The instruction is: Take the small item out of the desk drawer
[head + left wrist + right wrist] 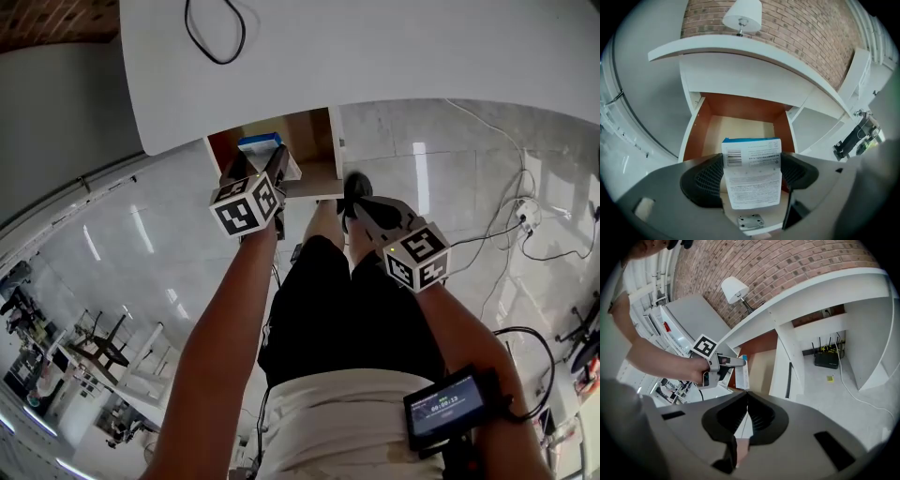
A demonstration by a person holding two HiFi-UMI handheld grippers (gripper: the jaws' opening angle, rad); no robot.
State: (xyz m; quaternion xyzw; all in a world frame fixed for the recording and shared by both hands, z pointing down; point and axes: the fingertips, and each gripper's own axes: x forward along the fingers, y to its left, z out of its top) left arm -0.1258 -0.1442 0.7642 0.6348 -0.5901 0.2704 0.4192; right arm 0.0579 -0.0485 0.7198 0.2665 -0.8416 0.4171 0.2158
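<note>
The left claw (pixel 752 180) gripped a white-and-blue printed box (pixel 751 154) over the open drawer (pixel 740 129) beneath the table (pixel 740 51). The right claw (pixel 746 416) was pinched together, empty.

A small white box (pixel 752 180) with a blue top edge, a barcode and fine print stands upright, clamped by its sides between the jaws of the left gripper (pixel 751 174), above the open desk drawer (pixel 740 129), which has reddish-brown walls and a pale bottom.

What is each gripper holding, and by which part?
Left gripper clamps the small box by its two sides, over the open drawer. Right gripper is shut and empty.
</note>
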